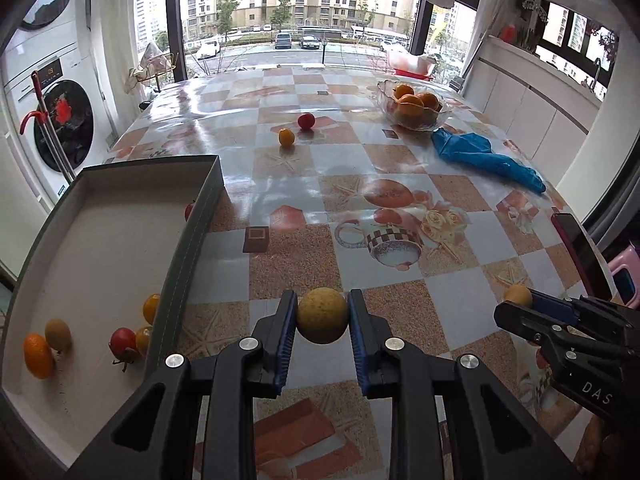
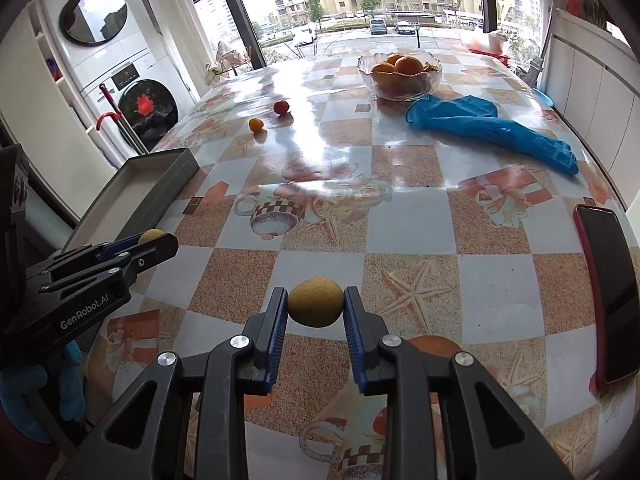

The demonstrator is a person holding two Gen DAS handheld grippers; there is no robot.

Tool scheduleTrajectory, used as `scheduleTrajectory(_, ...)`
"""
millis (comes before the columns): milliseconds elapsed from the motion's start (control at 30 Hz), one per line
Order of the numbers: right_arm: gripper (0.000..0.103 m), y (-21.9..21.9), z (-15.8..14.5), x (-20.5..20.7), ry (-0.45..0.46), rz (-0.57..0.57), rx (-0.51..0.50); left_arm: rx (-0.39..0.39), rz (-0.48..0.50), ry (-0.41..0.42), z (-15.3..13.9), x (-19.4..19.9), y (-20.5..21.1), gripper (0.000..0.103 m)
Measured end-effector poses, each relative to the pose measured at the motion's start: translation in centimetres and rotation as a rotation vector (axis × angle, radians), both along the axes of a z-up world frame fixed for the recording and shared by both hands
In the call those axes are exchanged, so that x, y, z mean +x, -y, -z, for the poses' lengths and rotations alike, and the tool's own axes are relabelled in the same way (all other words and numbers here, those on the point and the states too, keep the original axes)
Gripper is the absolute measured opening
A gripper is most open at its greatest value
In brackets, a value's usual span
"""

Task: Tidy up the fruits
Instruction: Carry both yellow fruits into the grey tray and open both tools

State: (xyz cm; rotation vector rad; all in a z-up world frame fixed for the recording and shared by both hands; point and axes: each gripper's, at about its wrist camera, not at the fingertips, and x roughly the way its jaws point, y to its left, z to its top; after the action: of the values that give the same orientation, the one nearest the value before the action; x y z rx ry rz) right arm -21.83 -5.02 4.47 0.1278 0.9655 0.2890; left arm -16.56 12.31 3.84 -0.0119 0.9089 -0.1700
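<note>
My left gripper (image 1: 322, 316) is shut on a round yellow-brown fruit (image 1: 322, 315), held above the table just right of the grey tray (image 1: 192, 232). The tray holds several small fruits, among them an orange one (image 1: 38, 356) and a red tomato (image 1: 123, 341). My right gripper (image 2: 316, 304) is shut on a second yellow-brown fruit (image 2: 316, 302) over the table's near part. Each gripper also shows in the other view: the right gripper (image 1: 520, 300) and the left gripper (image 2: 154, 242). A red tomato (image 1: 306, 121) and a small yellow fruit (image 1: 286, 137) lie loose farther back.
A glass bowl (image 1: 386, 110) of oranges stands at the back right. A blue glove (image 1: 480, 154) lies beside it. A phone in a red case (image 2: 608, 292) lies at the right table edge. A washing machine (image 1: 52, 120) stands left of the table.
</note>
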Motion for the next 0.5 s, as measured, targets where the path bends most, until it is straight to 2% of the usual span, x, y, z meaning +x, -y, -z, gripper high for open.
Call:
scheduleTrajectory(267, 0.031, -2.5, -0.1, -0.1, -0.014, -0.052, -0.011, -0.018, -0.027, 0.038, -1.0, -1.6, -2.4, 0.027)
scheduleTrajectory(500, 0.031, -6.6, -1.4, 1.2, -0.014, -0.123, 0.008, -0.016, -0.111, 0.104, -2.9, -1.8, -6.9, 0.027)
